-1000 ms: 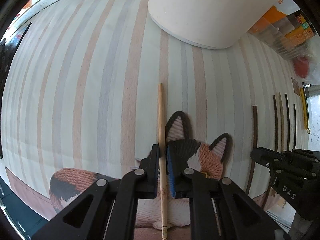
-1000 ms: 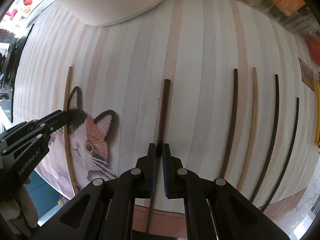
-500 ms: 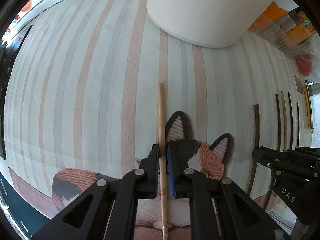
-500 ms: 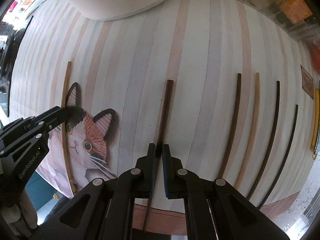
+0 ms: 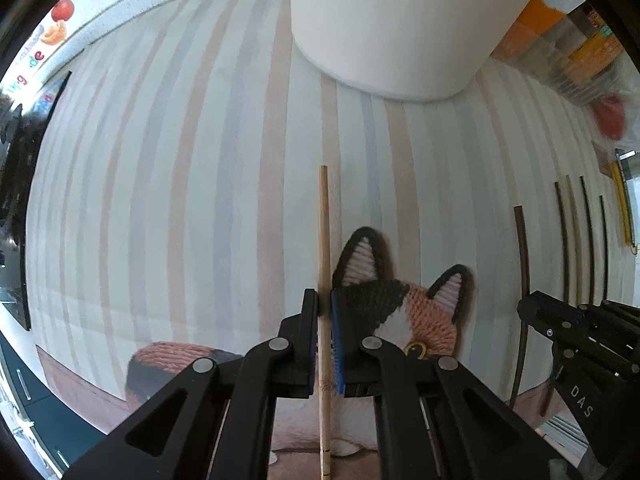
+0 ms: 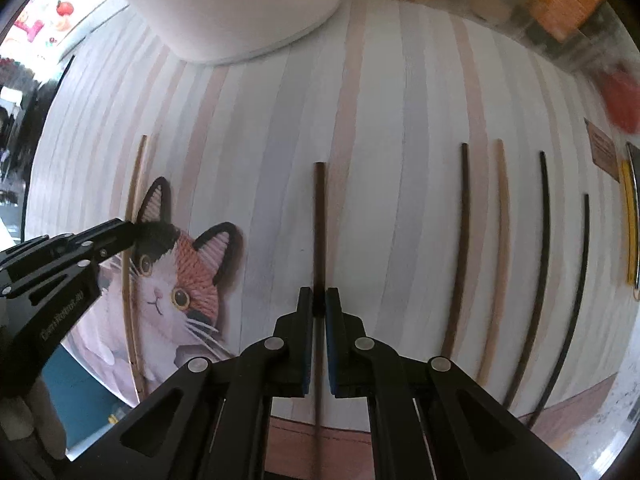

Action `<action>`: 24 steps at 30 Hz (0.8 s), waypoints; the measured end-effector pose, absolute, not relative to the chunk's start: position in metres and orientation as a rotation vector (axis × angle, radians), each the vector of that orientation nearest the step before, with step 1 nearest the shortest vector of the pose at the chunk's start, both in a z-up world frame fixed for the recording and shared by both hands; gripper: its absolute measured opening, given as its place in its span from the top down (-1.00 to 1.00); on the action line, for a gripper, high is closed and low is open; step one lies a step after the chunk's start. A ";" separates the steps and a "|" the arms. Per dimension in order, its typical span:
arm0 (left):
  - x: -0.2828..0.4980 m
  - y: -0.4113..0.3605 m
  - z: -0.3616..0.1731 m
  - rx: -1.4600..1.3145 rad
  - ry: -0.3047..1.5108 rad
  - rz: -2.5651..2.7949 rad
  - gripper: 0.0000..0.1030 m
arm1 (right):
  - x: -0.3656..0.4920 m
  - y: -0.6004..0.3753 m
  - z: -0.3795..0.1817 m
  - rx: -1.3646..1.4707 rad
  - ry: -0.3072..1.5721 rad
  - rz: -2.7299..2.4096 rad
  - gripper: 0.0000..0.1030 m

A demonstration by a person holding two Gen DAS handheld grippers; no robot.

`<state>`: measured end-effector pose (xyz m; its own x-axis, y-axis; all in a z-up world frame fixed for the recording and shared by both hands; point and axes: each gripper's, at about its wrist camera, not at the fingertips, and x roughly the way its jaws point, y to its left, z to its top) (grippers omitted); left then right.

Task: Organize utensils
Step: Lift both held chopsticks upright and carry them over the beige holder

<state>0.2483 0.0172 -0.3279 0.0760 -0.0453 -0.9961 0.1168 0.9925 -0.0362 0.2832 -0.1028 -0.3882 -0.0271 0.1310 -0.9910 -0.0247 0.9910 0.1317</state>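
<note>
My left gripper (image 5: 325, 304) is shut on a light wooden chopstick (image 5: 324, 240) that points away over the striped mat (image 5: 200, 200); the stick also shows in the right wrist view (image 6: 134, 200). My right gripper (image 6: 319, 300) is shut on a dark brown chopstick (image 6: 319, 216), which shows in the left wrist view (image 5: 522, 264) too. The left gripper appears at the left of the right wrist view (image 6: 116, 236), the right gripper at the right of the left wrist view (image 5: 536, 312). Several more chopsticks (image 6: 500, 240), dark and light, lie in a row on the mat's right side.
A large white cylindrical container (image 5: 392, 28) stands at the back of the mat. A cat picture (image 6: 176, 280) is printed on the mat between the grippers. Orange and clear boxes (image 6: 560, 4) line the far right. A yellow-handled utensil (image 6: 630, 232) lies at the right edge.
Both grippers have lifted and drawn back a little with their chopsticks; the white container looks nearer and taller. Neither grip has changed.
</note>
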 end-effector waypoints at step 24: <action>0.255 0.023 -0.179 -0.008 1.139 -0.198 0.92 | 0.286 -0.148 -0.242 0.174 1.142 0.193 0.89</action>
